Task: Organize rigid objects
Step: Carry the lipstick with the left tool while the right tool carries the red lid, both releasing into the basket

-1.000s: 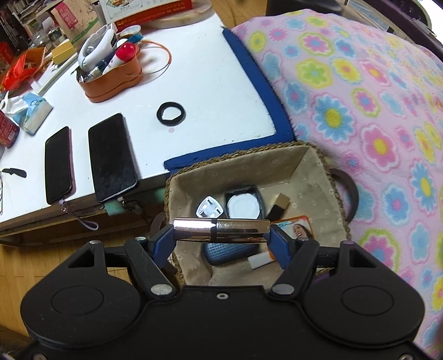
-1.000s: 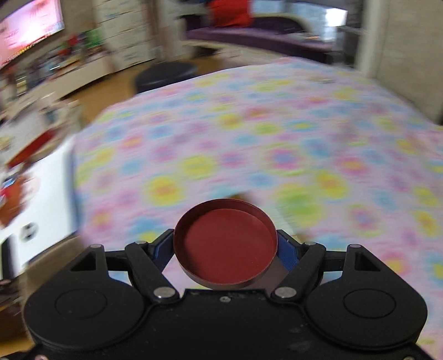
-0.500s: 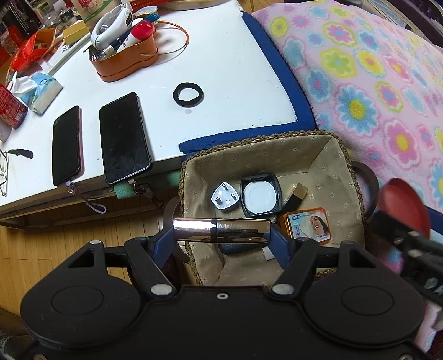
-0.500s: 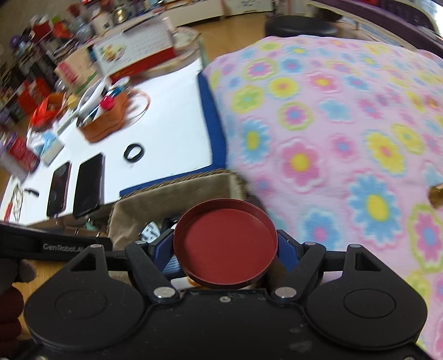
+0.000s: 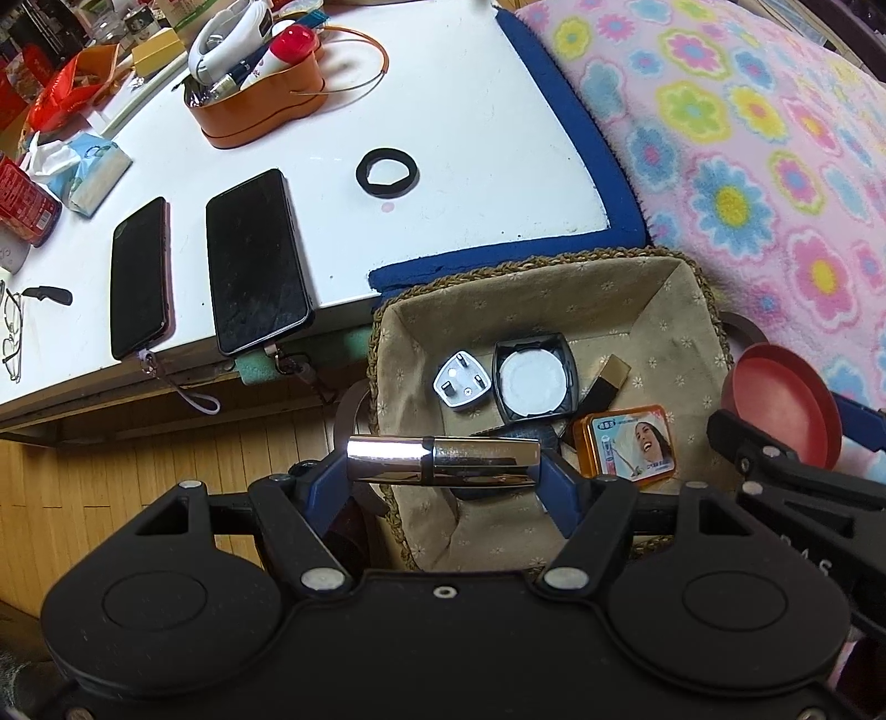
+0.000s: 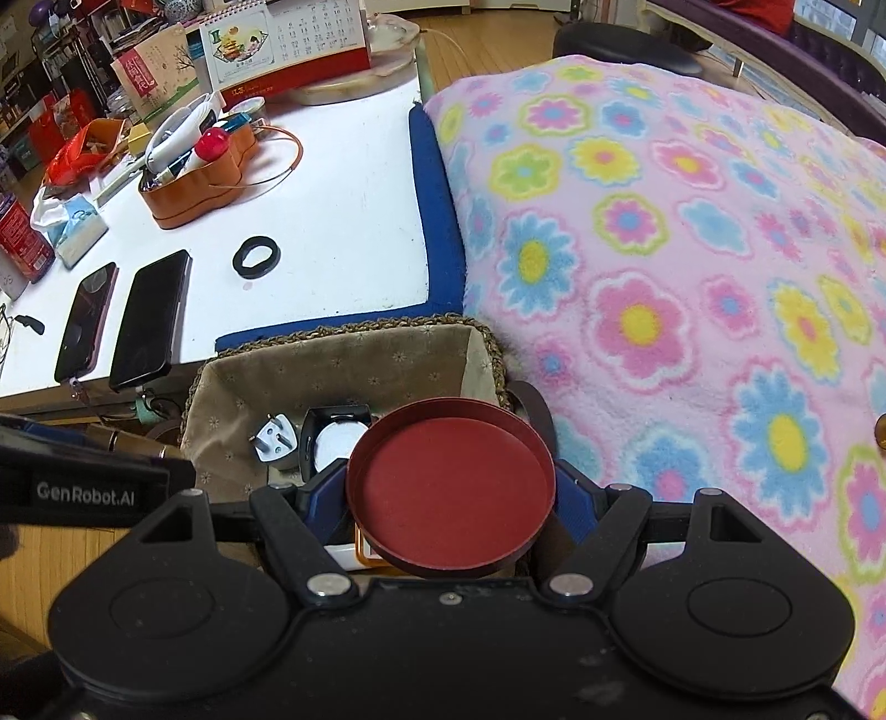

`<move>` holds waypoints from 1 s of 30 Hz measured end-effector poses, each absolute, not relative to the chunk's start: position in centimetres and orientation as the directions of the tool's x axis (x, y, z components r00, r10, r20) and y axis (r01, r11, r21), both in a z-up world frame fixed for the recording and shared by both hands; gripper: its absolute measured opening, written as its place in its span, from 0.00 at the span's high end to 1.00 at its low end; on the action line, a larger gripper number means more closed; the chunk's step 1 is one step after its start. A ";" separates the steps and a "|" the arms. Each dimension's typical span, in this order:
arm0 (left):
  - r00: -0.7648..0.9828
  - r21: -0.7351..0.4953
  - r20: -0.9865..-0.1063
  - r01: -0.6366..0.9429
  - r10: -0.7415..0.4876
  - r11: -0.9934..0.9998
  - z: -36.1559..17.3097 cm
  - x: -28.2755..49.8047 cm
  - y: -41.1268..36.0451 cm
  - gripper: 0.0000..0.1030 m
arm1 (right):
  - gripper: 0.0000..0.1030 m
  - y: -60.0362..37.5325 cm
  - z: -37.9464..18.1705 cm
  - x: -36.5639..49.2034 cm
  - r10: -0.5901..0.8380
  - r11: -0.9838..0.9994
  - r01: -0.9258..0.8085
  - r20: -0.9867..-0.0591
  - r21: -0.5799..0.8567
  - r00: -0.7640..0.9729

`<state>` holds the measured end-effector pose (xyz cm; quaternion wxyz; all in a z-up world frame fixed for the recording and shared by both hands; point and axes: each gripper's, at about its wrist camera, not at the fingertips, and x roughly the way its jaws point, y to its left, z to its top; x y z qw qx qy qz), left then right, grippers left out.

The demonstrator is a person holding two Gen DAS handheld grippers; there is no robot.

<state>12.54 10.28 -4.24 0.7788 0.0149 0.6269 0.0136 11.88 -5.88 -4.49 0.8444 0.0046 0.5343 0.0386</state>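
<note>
A white table (image 5: 454, 127) with a blue padded edge is seen beside a bed covered by a pink flowered blanket (image 6: 692, 266). A wooden floor is visible below. On the table lie 2 dark phones (image 5: 252, 260), a black ring (image 5: 386, 171), an orange organizer (image 5: 260, 108) filled with small items, and a tissue pack (image 5: 91, 166). A desk calendar (image 6: 288, 44) stands at the far end in the right view.

A woven basket (image 5: 695, 332) with beige lining is set between table and bed. Inside are noted a white plug adapter (image 5: 462, 382), a black square case with a white disc (image 5: 534, 379), and an orange tin showing a smiling face (image 5: 628, 440).

A metallic silver cylinder (image 5: 443, 461) is clamped lengthwise by the left gripper (image 5: 443, 471), over the basket's near-left edge. A round red lid (image 6: 451, 498), shallow-rimmed and open side up, is gripped by the right gripper (image 6: 451, 504) above the basket's right side.

Compared with 0.5 s ago, the red lid (image 5: 781, 404) is shown further into the left view, beside the basket rim. In the right view the basket is now seen closer and its contents are exposed.
</note>
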 end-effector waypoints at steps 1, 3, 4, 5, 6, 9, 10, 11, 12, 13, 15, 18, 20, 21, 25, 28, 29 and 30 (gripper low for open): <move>0.212 0.043 -0.976 -0.002 0.042 0.999 -4.3 12.5 10.3 0.35 | 0.26 -5.9 -4.4 11.9 0.069 0.997 -0.061 -0.901 0.048 0.428; 0.208 0.045 -0.977 -0.001 0.044 0.999 -4.4 12.5 10.2 0.35 | 0.26 -5.9 -4.3 12.0 0.069 0.997 -0.061 -0.900 0.048 0.431; 0.205 0.044 -0.978 -0.001 0.043 0.999 -4.4 12.5 10.2 0.35 | 0.26 -5.9 -4.3 12.0 0.070 0.997 -0.061 -0.899 0.049 0.433; 0.204 0.043 -0.978 -0.001 0.042 0.999 -4.4 12.6 10.3 0.35 | 0.26 -5.8 -4.3 12.1 0.070 0.997 -0.060 -0.898 0.049 0.433; 0.203 0.043 -0.978 -0.001 0.042 0.999 -4.4 12.6 10.3 0.35 | 0.26 -5.8 -4.3 12.1 0.071 0.997 -0.060 -0.898 0.050 0.434; 0.202 0.042 -0.978 -0.001 0.042 0.999 -4.5 12.6 10.2 0.35 | 0.26 -5.8 -4.3 12.1 0.072 0.997 -0.059 -0.899 0.051 0.431; 0.202 0.042 -0.979 -0.001 0.042 0.999 -4.5 12.6 10.2 0.35 | 0.26 -5.8 -4.3 12.2 0.072 0.997 -0.060 -0.900 0.051 0.430; 0.200 0.041 -0.979 0.000 0.041 0.999 -4.5 12.6 10.2 0.35 | 0.26 -5.7 -4.4 12.2 0.071 0.997 -0.061 -0.901 0.050 0.428; 0.197 0.039 -0.980 0.000 0.039 0.999 -4.6 12.5 10.2 0.35 | 0.26 -5.6 -4.4 12.2 0.071 0.997 -0.063 -0.901 0.049 0.428; 0.195 0.037 -0.980 0.000 0.037 0.999 -4.6 12.5 10.3 0.35 | 0.26 -5.5 -4.4 12.3 0.071 0.997 -0.064 -0.902 0.049 0.427; 0.193 0.037 -0.980 -0.002 0.036 0.999 -4.6 12.5 10.3 0.35 | 0.26 -5.4 -4.5 12.4 0.072 0.997 -0.066 -0.903 0.048 0.424; 0.192 0.038 -0.981 -0.005 0.038 0.999 -4.6 12.5 10.3 0.35 | 0.26 -5.2 -4.5 12.6 0.071 0.997 -0.068 -0.904 0.047 0.422; 0.189 0.036 -0.981 -0.008 0.037 0.999 -4.7 12.5 10.3 0.35 | 0.26 -5.0 -4.5 12.6 0.072 0.996 -0.070 -0.904 0.046 0.422; 0.188 0.035 -0.982 -0.010 0.036 0.999 -4.7 12.5 10.3 0.35 | 0.26 -5.0 -4.4 12.6 0.071 0.996 -0.071 -0.903 0.045 0.423; 0.182 0.030 -0.983 -0.018 0.033 0.999 -4.7 12.5 10.4 0.35 | 0.26 -4.9 -4.3 12.7 0.071 0.996 -0.075 -0.902 0.043 0.425; 0.181 0.038 -0.983 -0.021 0.041 0.999 -4.7 12.5 10.4 0.34 | 0.26 -4.9 -4.2 12.8 0.072 0.996 -0.070 -0.902 0.046 0.427; 0.184 0.039 -0.982 -0.022 0.042 0.999 -4.6 12.5 10.5 0.34 | 0.26 -4.9 -4.2 12.8 0.072 0.997 -0.066 -0.901 0.048 0.427; 0.188 0.037 -0.981 -0.024 0.041 0.999 -4.6 12.4 10.5 0.33 | 0.24 -5.0 -4.2 12.9 0.071 0.997 -0.062 -0.900 0.049 0.429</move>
